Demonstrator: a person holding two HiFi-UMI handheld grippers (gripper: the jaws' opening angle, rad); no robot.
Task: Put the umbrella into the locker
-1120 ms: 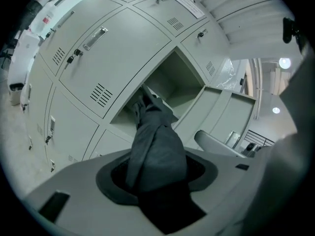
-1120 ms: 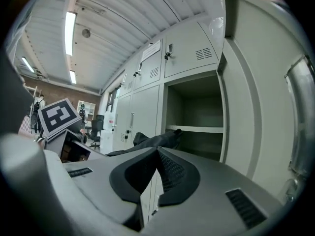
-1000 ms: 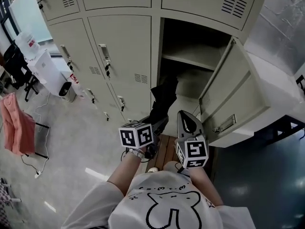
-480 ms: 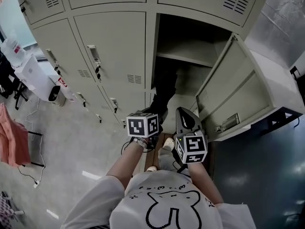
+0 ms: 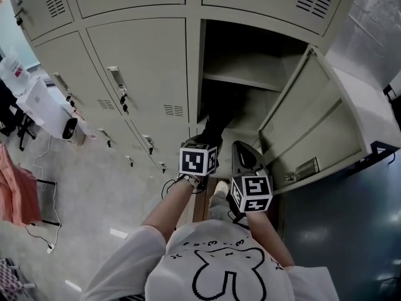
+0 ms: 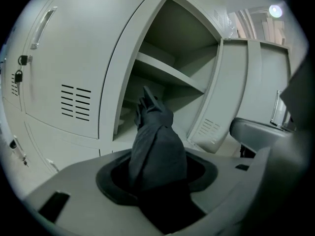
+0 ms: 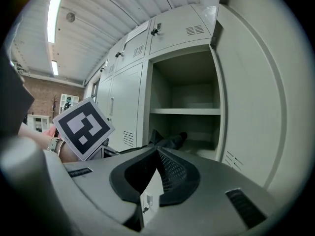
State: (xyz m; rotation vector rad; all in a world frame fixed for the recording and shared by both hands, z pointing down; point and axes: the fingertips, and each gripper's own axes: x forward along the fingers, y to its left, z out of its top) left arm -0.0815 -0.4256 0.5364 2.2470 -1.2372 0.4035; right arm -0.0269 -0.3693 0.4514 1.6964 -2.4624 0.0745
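Note:
A black folded umbrella [image 5: 217,121] [image 6: 154,146] sticks out forward from my left gripper [image 5: 208,145] [image 6: 157,177], whose jaws are shut on its lower end. Its far end reaches into the open locker [image 5: 233,79] below the shelf [image 6: 170,73], over the compartment floor. In the right gripper view the umbrella [image 7: 170,140] lies across the locker's opening. My right gripper [image 5: 242,149] [image 7: 157,154] hangs just right of the left one in front of the locker, its pads meeting at the tip with nothing between them.
The locker door [image 5: 313,127] stands swung open to the right, close to the right gripper. Closed lockers with handles and padlocks [image 5: 119,83] fill the left. A white box [image 5: 47,108], a pink cloth [image 5: 15,190] and cables lie on the floor at left.
Both grippers have moved forward and down toward the open locker. The umbrella's far end has gone deeper into the lower compartment. The left gripper has rolled somewhat.

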